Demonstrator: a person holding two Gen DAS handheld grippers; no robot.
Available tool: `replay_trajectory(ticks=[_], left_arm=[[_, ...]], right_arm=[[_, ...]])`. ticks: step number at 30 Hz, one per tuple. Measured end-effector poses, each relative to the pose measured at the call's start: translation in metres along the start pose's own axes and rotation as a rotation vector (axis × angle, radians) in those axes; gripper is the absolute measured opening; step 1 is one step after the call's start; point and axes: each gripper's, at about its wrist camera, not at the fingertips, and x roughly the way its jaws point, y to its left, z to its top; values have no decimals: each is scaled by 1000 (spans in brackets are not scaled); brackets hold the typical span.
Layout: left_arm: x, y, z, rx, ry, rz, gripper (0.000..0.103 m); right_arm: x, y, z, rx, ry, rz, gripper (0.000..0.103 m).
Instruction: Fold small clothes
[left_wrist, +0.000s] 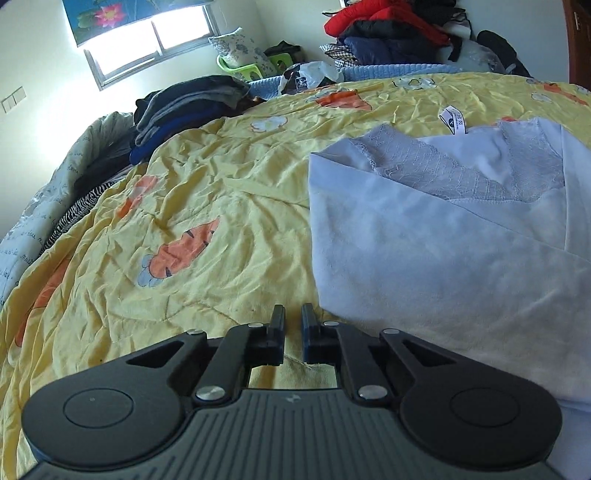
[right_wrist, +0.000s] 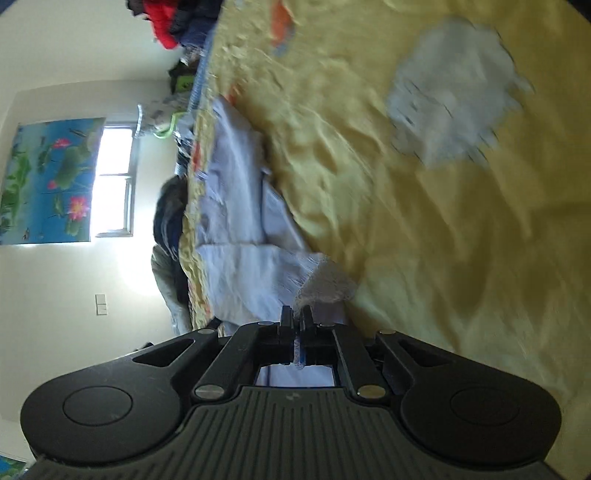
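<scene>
Left wrist view: the left gripper (left_wrist: 293, 314) sits low over the yellow carrot-print bedspread (left_wrist: 207, 206), jaws drawn nearly together with just a narrow slit and nothing between them. The task's thing, a pale white top with lace trim (left_wrist: 443, 236), lies spread on the bedspread just right of the gripper, its label (left_wrist: 453, 122) sticking up at the far edge. Far left there's a stack of dark folded clothes (left_wrist: 184, 107), and a red-and-navy heap (left_wrist: 388, 29) by the far wall.

Right wrist view: pretty blurry and rolled sideways. The right gripper (right_wrist: 296, 314) is clamped on the lacy edge of the white top, cloth pinched between the fingers (right_wrist: 286, 321).
</scene>
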Motion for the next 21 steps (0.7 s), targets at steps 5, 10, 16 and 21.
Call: replay_trajectory(ticks=[5,10,16,21], left_arm=[[-5,4,-6,62,14,19,11],[-39,30,-25,83,7,24,48],[-92,33,-13,-22,-161,-162,55],[-70,-19,16,14,-171,-328,73]], right_arm=[[-1,-5,-7,-14,31,-57,39],[-39,-7,-7,-63,-7,-101,43],[-43,17,18,-169,-95,-55,44],[3,33,34,-136,25,63,53]])
